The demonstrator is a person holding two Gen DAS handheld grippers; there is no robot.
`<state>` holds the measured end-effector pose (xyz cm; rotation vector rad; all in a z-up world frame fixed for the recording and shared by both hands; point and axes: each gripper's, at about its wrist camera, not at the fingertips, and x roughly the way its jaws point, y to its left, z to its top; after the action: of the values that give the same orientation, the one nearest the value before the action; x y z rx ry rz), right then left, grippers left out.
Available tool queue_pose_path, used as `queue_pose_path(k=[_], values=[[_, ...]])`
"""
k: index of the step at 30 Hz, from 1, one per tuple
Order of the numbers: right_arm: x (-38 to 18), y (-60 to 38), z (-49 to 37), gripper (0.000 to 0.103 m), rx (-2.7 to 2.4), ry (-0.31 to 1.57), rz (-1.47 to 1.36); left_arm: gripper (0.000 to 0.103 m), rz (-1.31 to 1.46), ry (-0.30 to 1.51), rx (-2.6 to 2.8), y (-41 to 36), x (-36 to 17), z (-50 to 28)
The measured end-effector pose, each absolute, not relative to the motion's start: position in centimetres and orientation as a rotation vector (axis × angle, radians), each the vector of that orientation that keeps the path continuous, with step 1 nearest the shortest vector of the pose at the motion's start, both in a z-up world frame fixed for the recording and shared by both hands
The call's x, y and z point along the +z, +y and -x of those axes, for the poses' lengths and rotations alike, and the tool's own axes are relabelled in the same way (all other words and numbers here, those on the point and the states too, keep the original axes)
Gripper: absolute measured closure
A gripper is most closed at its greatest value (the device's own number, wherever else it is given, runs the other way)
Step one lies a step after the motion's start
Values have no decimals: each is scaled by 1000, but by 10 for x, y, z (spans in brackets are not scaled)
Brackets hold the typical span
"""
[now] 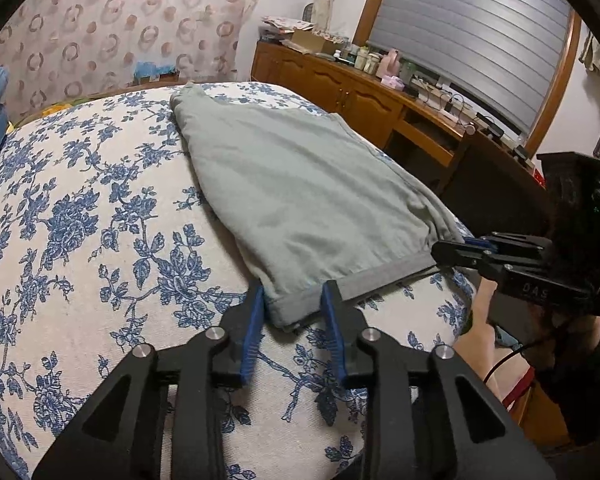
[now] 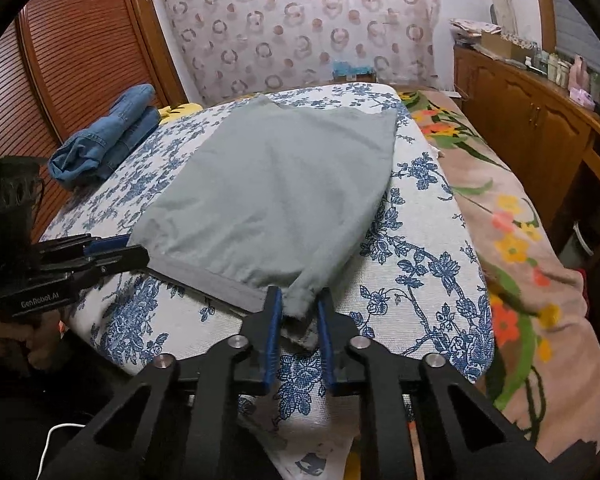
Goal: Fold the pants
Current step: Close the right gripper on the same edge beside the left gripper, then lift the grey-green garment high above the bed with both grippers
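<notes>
Pants (image 1: 300,184): 1, on bed (image 1: 80,220) | left gripper (image 1: 292,304) fingers apart astride hem | right gripper (image 2: 298,304) apparently likewise

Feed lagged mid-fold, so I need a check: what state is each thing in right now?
Grey pants: flat on the bed, waistband nearest.
Left gripper: fingers astride one waistband corner, not closed.
Right gripper: fingers astride the other corner, not closed.
Jeans: folded, far left.

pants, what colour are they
Pale grey-green pants, darker grey band at the near edge; clearest in the right wrist view.
</notes>
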<state>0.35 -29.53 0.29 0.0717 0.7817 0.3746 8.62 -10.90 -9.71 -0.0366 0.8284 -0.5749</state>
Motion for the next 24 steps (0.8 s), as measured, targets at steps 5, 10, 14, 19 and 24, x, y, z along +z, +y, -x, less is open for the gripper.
queue_pose_path(k=[5,10,14,19,24], values=[[2,-294,1,93,376,762,-80,73,30,822,-561,-110,-97,-84],[7,-296,4,94,389,726,-106,92,44,816,-556,-109,-89,-86],[21,-295,8,94,391,677,-98,93,39,768,-568,-108,-72,-83],[48,-293,12,94,408,608,-79,93,65,696,-577,-100,-39,-82],[73,-284,17,94,440,546,-53,93,66,620,-569,-88,-6,-80]])
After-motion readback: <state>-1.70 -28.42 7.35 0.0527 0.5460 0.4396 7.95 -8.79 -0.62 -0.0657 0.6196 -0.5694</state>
